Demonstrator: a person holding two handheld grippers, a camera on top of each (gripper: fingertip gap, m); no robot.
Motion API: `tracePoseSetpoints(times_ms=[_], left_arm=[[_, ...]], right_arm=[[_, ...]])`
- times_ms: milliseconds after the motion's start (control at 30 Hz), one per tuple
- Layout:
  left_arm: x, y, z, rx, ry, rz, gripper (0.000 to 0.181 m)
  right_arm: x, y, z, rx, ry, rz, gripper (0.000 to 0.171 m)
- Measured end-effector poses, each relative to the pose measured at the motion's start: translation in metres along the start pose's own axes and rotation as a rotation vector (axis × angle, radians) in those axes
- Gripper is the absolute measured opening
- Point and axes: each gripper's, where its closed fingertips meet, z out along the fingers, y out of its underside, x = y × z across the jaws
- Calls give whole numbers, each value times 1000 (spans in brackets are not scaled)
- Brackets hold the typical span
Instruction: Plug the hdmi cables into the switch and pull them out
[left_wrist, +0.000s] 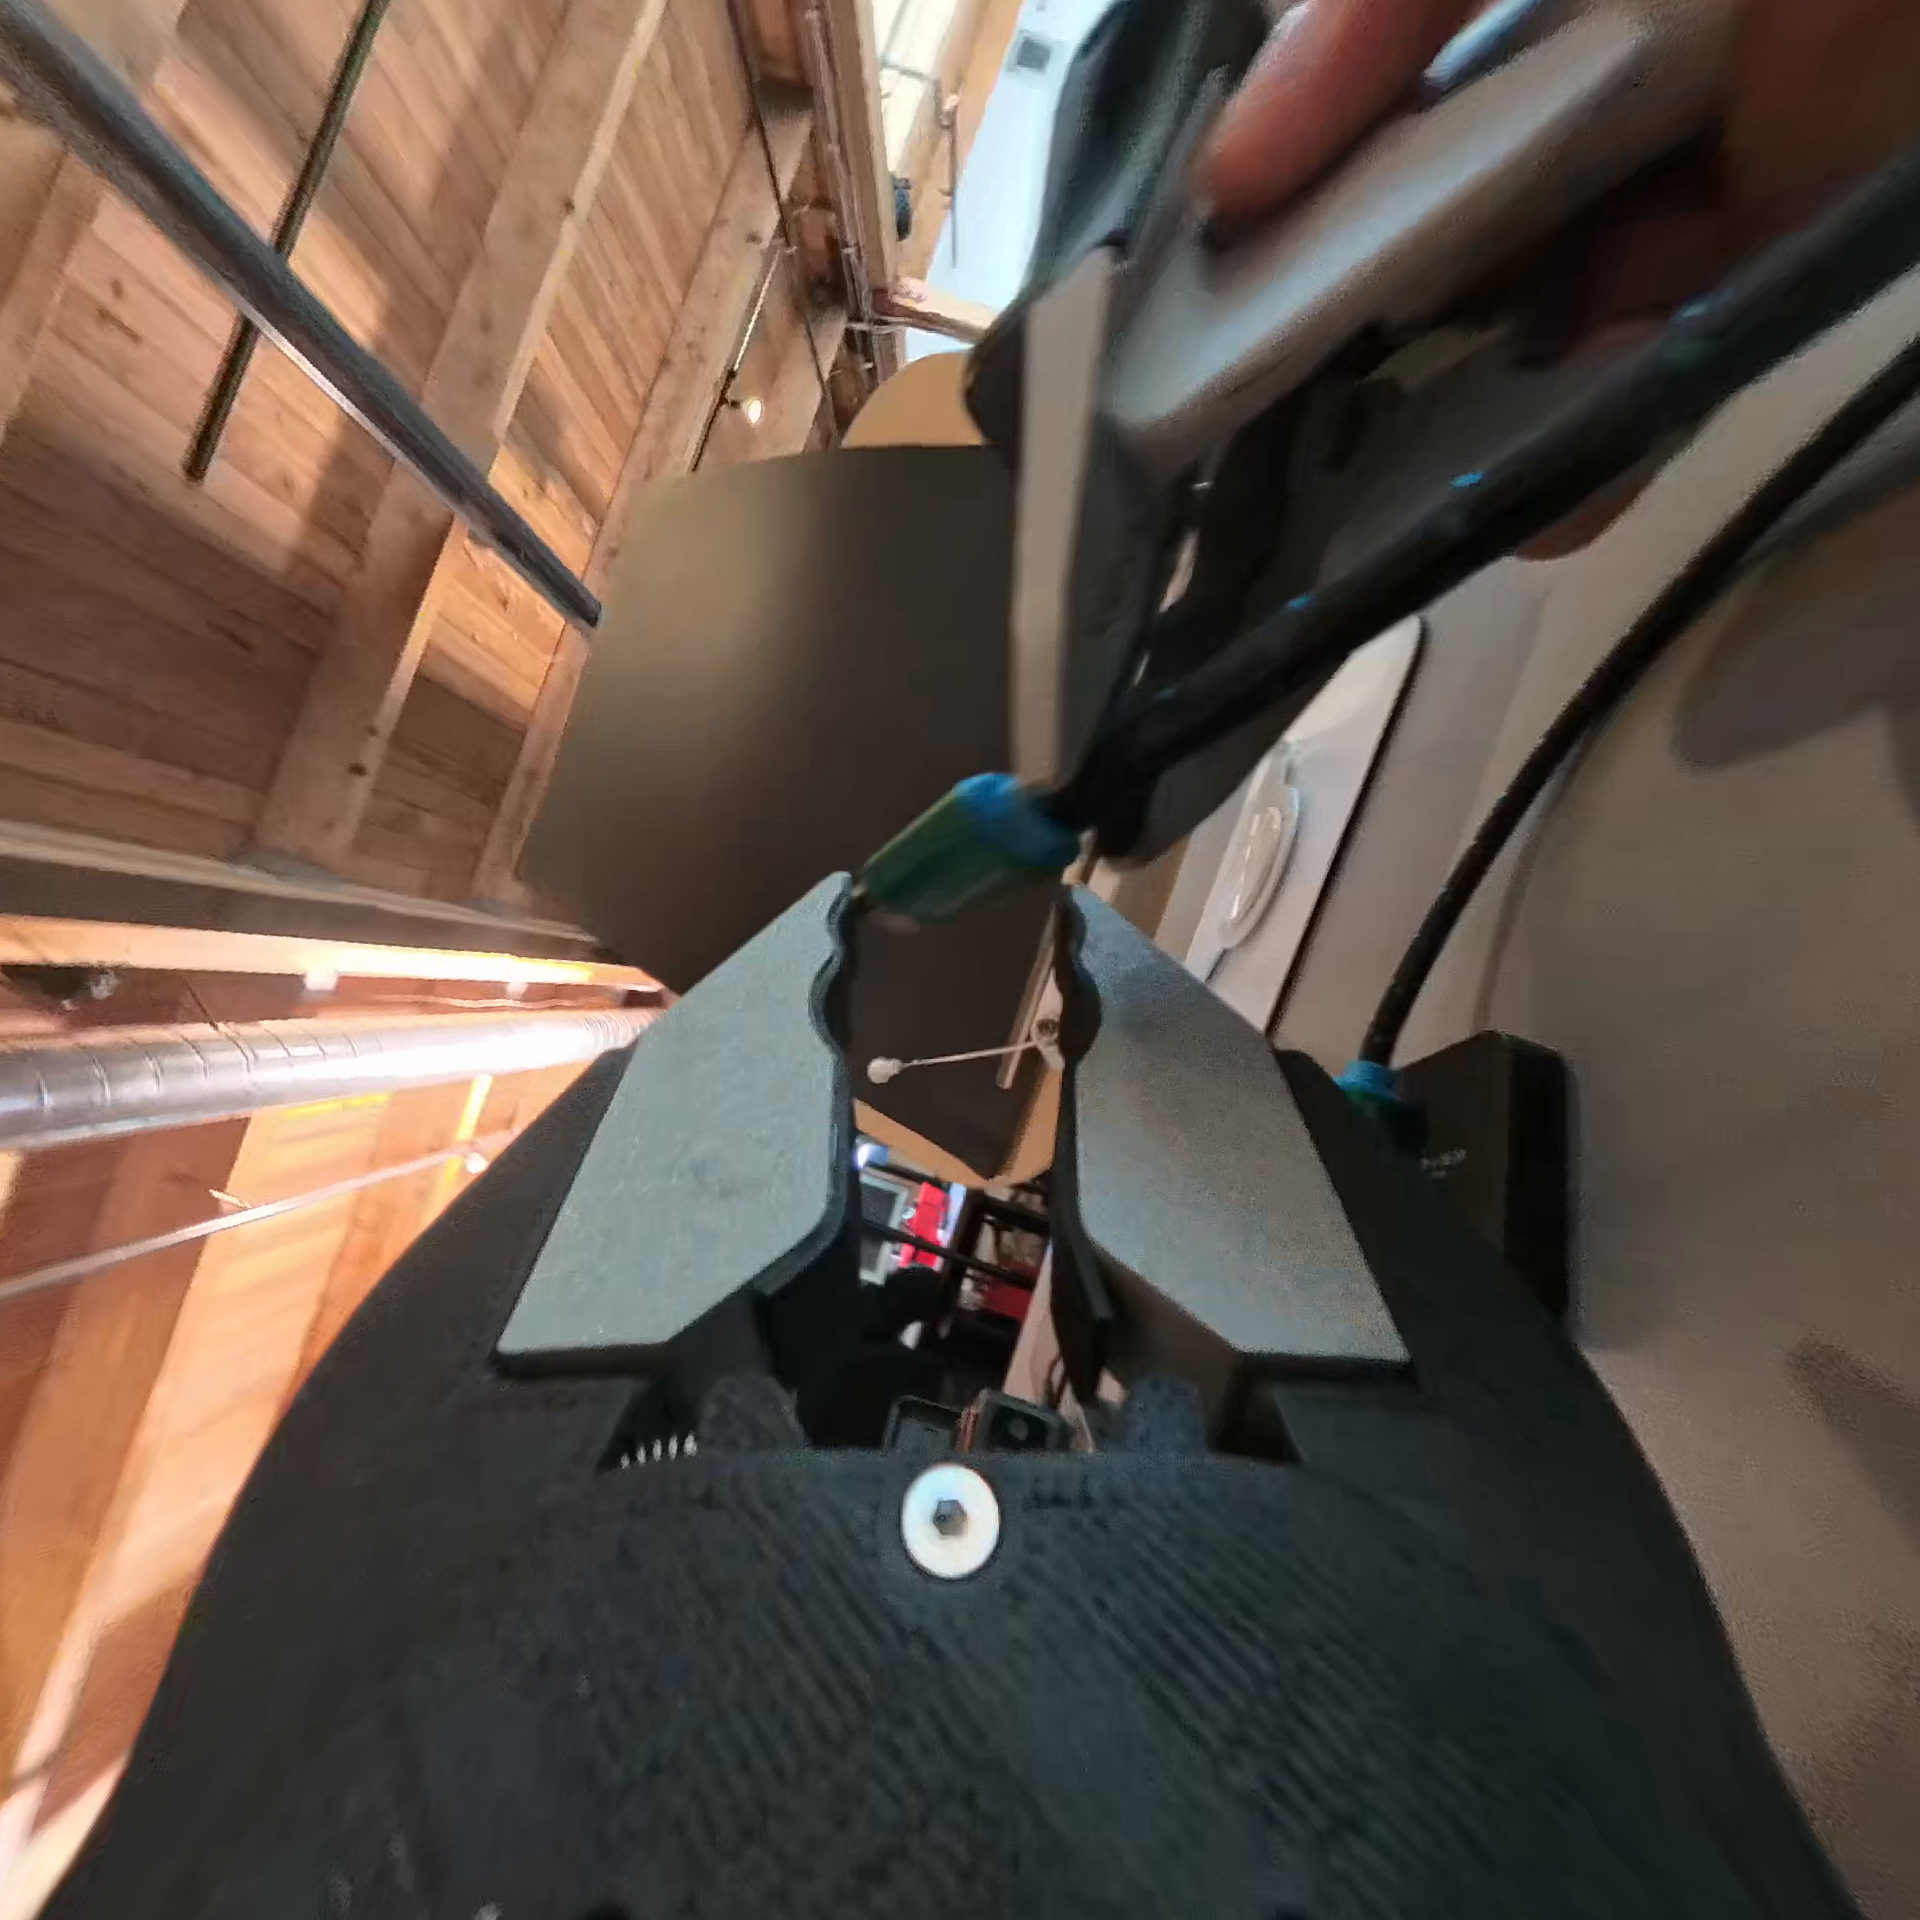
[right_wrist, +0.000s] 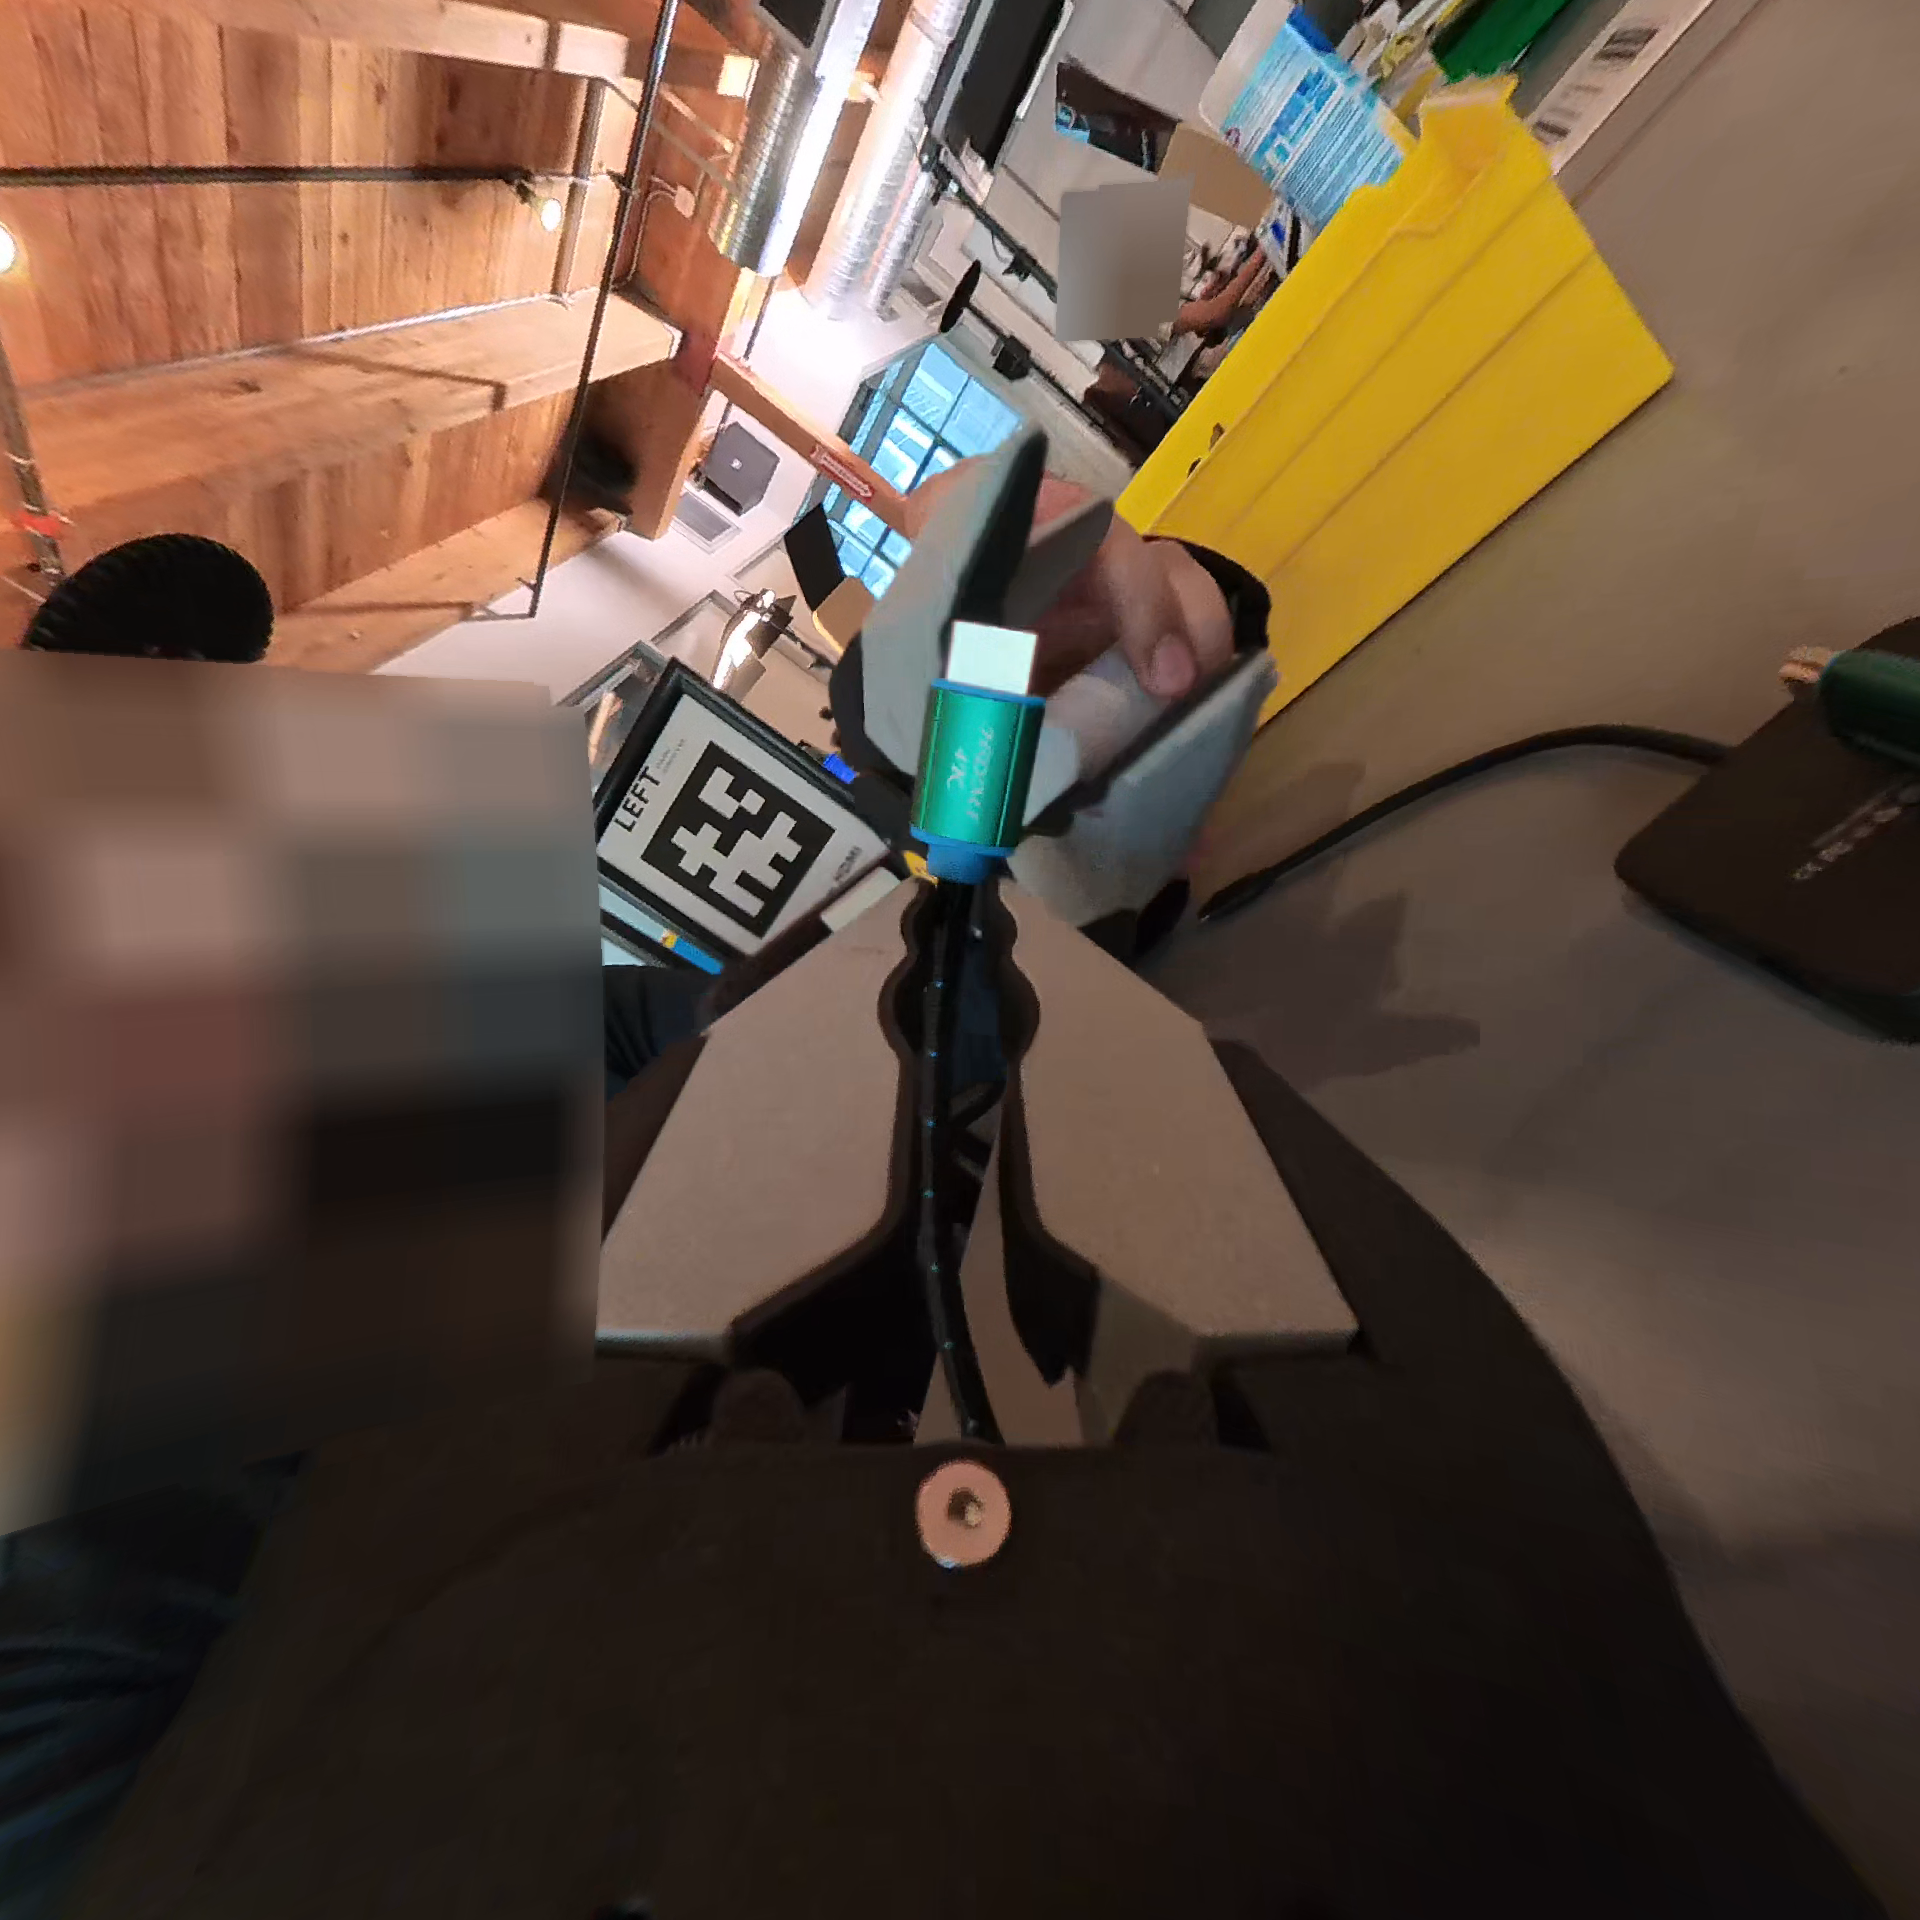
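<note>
Green HDMI plug (right_wrist: 971, 764) is up in the air, metal tip pointing forward along the right gripper (right_wrist: 961, 935), whose jaws are clamped on the braided cable (right_wrist: 940, 1143) just behind the plug. Left gripper (left_wrist: 956, 935) has its jaws apart, plug crossing just above the tips. Black switch (right_wrist: 1808, 831) sits on the table (right_wrist: 1558, 1039) off to the right, nearer the right gripper, one green plug already in it.

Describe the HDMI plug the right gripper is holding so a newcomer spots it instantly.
Start at the grey table, then the right gripper above it. From its tips juts the free HDMI plug: green metal shell, blue collar, bare silver tip, unlike the plug already seated in the black switch.
</note>
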Motion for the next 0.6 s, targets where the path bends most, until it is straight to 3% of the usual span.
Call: tracePoseSetpoints(times_ms=[33, 233, 600], left_arm=[[1, -3, 1, 2, -14, 33, 37], [2, -17, 1, 35, -63, 154, 29], [28, -11, 2, -10, 93, 141, 22]], right_arm=[[0, 2, 1, -8, -11, 12, 5], [2, 5, -1, -8, -48, 89, 5], [15, 9, -5, -46, 71, 33, 8]])
